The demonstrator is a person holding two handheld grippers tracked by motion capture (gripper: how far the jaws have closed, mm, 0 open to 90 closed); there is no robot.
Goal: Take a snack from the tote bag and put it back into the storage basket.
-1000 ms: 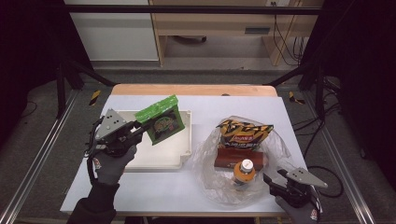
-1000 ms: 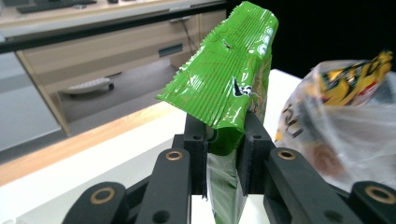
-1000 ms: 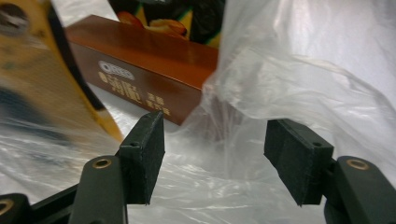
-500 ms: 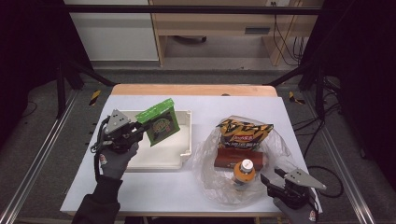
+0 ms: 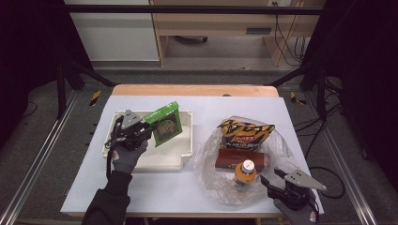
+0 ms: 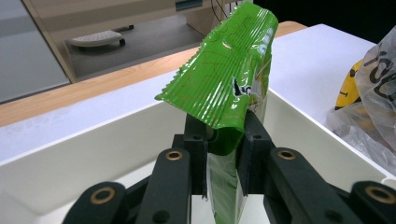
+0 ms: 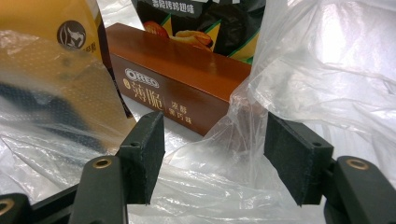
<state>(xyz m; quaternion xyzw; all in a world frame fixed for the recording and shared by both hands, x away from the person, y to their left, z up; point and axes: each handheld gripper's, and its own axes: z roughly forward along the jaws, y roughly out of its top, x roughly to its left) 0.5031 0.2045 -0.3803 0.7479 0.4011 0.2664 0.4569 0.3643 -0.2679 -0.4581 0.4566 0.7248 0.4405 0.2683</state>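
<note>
Between the left claw's (image 6: 224, 163) clamped jaws, green snack packet (image 6: 229, 88), over white tray (image 5: 185, 154).

A white table (image 5: 187, 192) seen from above. On its left side sits a white tray (image 5: 185, 157). The left gripper (image 5: 146, 132), held in a gloved hand, clamps a green packet (image 5: 165, 125) tilted over the tray. On the right lies a clear plastic bag (image 5: 211, 164) holding a black-and-yellow chip bag (image 5: 244, 132), a brown box (image 5: 229, 160) and an orange-capped bottle (image 5: 245, 172). The right gripper (image 5: 271, 180) rests at the bag's near right edge, jaws apart.
</note>
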